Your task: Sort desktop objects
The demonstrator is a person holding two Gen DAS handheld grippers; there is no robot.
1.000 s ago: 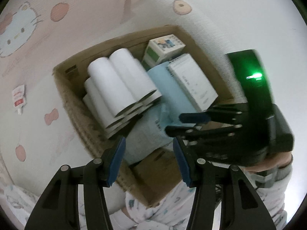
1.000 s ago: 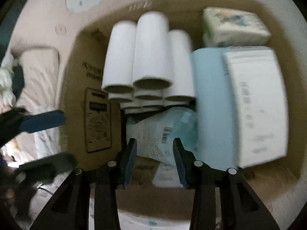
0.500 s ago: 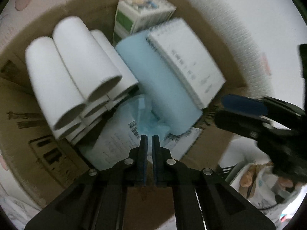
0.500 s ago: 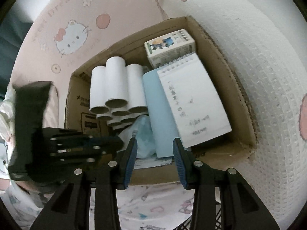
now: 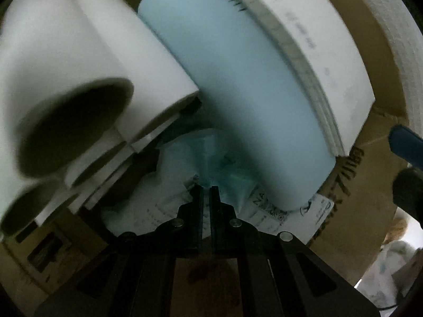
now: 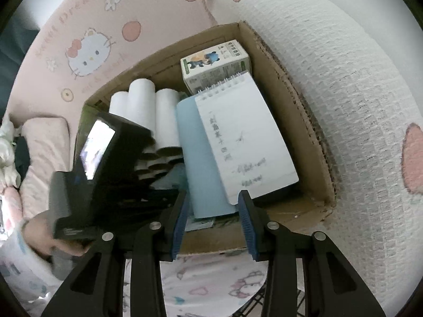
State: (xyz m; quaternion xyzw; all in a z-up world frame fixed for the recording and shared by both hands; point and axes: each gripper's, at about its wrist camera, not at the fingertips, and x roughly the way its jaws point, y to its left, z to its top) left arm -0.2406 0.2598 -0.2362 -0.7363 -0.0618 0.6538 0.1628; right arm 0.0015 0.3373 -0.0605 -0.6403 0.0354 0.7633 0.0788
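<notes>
A cardboard box (image 6: 296, 121) holds white paper tubes (image 6: 141, 111), a pale blue roll (image 6: 201, 158), a spiral notepad (image 6: 243, 142) and a small printed carton (image 6: 214, 66). The left gripper (image 5: 206, 188) reaches down inside the box, its jaws closed with nothing visibly between them, tips at a crumpled blue plastic bag (image 5: 208, 153); tubes lie to their left, the roll to their right. The right gripper (image 6: 212, 207) hovers above the box's near edge, jaws apart and empty.

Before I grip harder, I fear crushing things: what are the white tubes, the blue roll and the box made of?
White tubes: likely matte paper or card, hollow with thin walls. Blue roll: soft-looking matte paper or foam, unclear. Box: brown corrugated cardboard, fluting shows at its torn edge.
</notes>
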